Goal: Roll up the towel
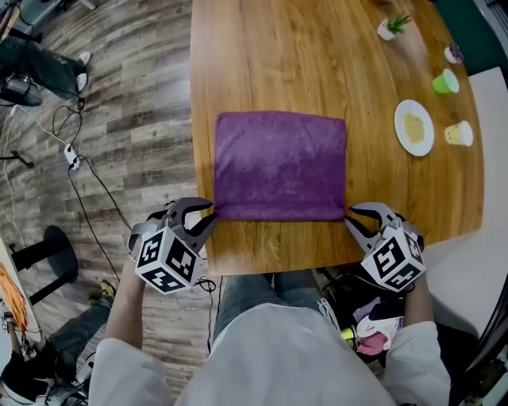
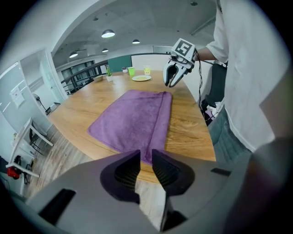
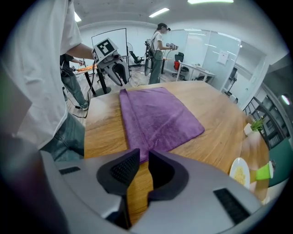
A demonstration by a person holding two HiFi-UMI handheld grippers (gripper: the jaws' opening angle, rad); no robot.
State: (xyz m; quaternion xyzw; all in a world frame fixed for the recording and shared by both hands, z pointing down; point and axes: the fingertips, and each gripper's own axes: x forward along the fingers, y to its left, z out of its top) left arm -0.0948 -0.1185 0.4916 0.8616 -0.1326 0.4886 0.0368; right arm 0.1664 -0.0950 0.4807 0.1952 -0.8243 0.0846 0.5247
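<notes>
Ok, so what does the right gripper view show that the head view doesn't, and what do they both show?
Only the right gripper view: a person standing across the room, glass partitions and ceiling lights.

Only the head view: the marker cube on the right gripper, and both grippers at once, one at each near corner of the towel.

Both: the purple towel lying on the wooden table, the left gripper, the white plate and the green cup.

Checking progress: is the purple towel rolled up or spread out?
Spread: the towel lies flat on the table, near edge turned over.
</notes>
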